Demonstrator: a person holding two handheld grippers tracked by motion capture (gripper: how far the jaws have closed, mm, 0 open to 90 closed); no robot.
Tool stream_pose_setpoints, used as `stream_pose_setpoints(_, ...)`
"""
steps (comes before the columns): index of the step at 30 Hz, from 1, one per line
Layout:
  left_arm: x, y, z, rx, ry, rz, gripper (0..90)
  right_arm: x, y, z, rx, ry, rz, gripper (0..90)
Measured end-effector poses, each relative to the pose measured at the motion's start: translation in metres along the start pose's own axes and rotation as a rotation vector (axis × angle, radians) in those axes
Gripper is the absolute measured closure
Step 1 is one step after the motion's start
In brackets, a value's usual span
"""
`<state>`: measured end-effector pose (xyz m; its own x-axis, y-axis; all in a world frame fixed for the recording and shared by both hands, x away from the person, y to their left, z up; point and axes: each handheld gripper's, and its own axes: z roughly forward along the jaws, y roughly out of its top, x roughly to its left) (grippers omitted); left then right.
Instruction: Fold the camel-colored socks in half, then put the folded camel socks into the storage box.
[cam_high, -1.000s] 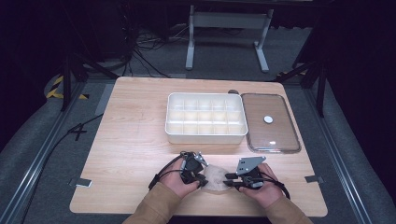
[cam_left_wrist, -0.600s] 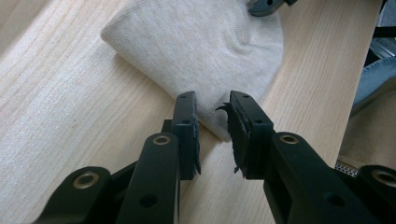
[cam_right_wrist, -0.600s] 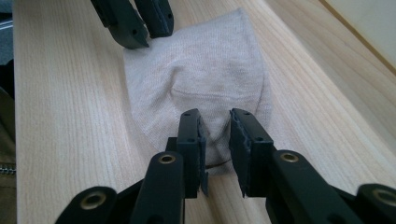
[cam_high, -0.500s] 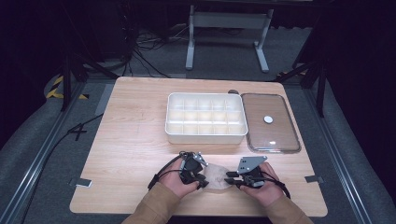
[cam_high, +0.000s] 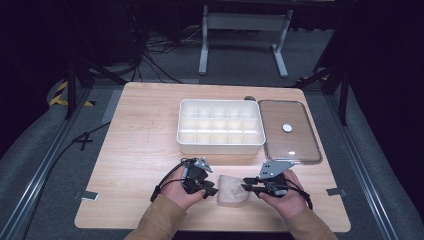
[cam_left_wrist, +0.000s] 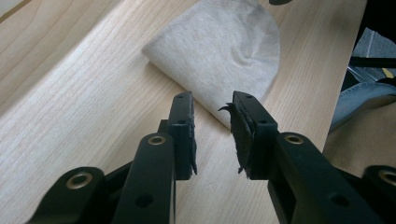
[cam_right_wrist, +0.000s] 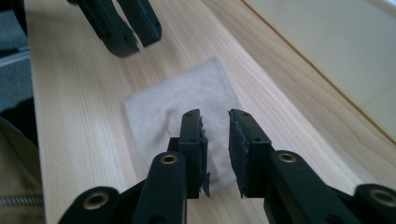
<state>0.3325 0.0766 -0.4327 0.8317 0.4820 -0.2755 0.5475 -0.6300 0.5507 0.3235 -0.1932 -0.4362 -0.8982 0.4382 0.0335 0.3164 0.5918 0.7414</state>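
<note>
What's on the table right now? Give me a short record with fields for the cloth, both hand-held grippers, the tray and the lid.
cloth: small folded beige cloth, flat on the table's near edge between the two grippers
left hand-held gripper: jaws apart, just been opening, tips at the cloth's edge, nothing pinched
right hand-held gripper: jaws apart, just been closing, over the cloth, no grip seen
tray: white compartment tray, mid-table, compartments look empty
lid: clear lid, flat beside the tray on its right
table: light wood
</note>
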Motion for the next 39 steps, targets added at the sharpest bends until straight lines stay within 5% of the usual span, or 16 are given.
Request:
stream_pose_setpoints(5, 0.003, -0.004, -0.004, 0.007, 0.013, -0.009, 70.7, 0.007, 0.009, 0.015, 0.020, 0.023, 0.005, 82.6)
stream_pose_setpoints(6, 0.003, -0.005, -0.004, 0.001, 0.012, -0.020, 70.7, 0.011, 0.012, 0.023, 0.030, 0.041, 0.002, 77.3)
stream_pose_setpoints(10, 0.006, -0.008, -0.003, 0.012, 0.018, -0.025, 70.5, 0.015, 0.014, 0.031, 0.052, 0.029, -0.034, 76.9)
stream_pose_setpoints(20, 0.010, -0.010, -0.001, 0.030, 0.027, -0.028, 70.5, 0.006, -0.001, 0.037, 0.106, 0.004, -0.018, 76.1)
stream_pose_setpoints(39, 0.012, -0.010, 0.003, 0.049, 0.047, -0.020, 69.0, 0.003, -0.005, 0.035, 0.105, 0.050, -0.055, 75.4)
